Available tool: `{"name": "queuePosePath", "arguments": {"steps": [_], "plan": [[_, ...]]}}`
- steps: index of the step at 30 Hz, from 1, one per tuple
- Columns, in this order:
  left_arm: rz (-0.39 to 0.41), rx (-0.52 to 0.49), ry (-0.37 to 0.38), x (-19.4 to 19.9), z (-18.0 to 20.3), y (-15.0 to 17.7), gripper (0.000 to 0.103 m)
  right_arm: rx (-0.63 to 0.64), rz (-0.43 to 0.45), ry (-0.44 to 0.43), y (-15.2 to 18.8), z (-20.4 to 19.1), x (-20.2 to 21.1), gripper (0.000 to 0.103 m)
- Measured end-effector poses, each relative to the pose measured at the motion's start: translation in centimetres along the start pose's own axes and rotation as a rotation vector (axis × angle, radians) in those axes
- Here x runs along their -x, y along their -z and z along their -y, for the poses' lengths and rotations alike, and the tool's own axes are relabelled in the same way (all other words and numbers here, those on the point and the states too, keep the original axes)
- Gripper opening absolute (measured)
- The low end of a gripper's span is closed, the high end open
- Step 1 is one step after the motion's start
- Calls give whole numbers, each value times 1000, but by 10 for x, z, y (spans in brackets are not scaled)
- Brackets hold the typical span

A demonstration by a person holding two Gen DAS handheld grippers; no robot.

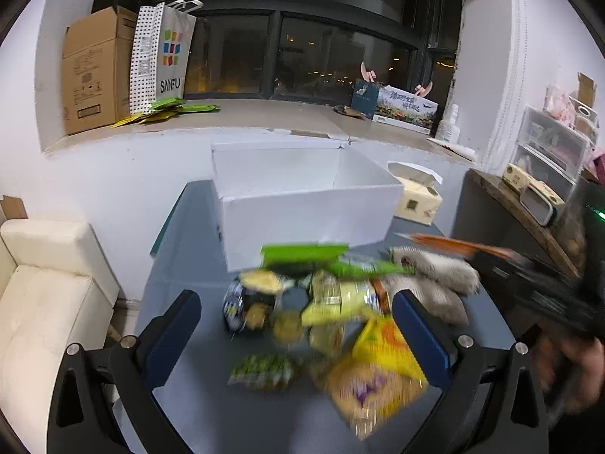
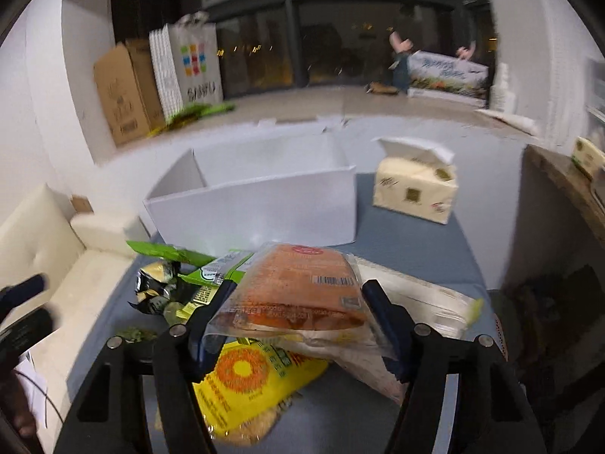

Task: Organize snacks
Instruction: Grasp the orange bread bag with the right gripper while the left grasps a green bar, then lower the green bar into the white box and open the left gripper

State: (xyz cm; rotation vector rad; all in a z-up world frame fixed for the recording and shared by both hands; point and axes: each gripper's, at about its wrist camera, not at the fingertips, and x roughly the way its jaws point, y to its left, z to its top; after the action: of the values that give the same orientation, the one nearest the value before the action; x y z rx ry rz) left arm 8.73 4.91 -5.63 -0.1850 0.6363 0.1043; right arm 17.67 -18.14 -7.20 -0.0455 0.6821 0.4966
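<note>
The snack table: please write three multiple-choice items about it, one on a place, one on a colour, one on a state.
1. Where does the white box stand?
A. behind the snack pile
B. on the sofa
C. on the windowsill

2. What colour is the packet between the right gripper's fingers?
A. blue
B. orange
C. black

3. How is the white box?
A. taped shut
B. crushed flat
C. open and empty

Answers:
1 A, the snacks lie in front of it on the table.
2 B, its face is orange.
3 C, bare walls show inside.
</note>
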Motion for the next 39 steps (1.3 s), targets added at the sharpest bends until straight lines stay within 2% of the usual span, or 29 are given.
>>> {"name": "queuePosePath", "arguments": {"steps": [4, 10, 11, 12, 13, 19, 26, 29, 32, 36, 39], "plan": [[-55, -4, -24, -50, 7, -9, 103, -70, 52, -21, 3, 16, 24, 72], [-71, 1, -82, -100, 12, -13, 102, -67, 90, -30, 5, 14, 43, 72], [-75, -2, -94, -105, 13, -13, 94, -65, 91, -31, 5, 14, 43, 72], [-94, -6, -109, -112, 12, -13, 75, -63, 92, -36, 5, 13, 43, 72], [-116, -5, -108, -117, 11, -12, 74, -59, 91, -41, 5, 12, 42, 72], [-21, 22, -78, -91, -3, -13, 73, -54, 81, -52, 10, 11, 40, 72], [148, 4, -40, -16, -8, -32, 73, -57, 105, -74, 3, 11, 43, 72], [215, -2, -29, 4, -13, -52, 73, -58, 121, -94, -12, 12, 43, 72], [261, -8, -30, 6, -19, -81, 73, -32, 154, -117, -37, 8, 41, 72], [250, -8, -24, -32, -24, -129, 73, 12, 173, -135, -85, -1, 18, 72], [206, -16, -45, -79, -28, -153, 73, 20, 135, -140, -129, -5, -25, 72]]}}
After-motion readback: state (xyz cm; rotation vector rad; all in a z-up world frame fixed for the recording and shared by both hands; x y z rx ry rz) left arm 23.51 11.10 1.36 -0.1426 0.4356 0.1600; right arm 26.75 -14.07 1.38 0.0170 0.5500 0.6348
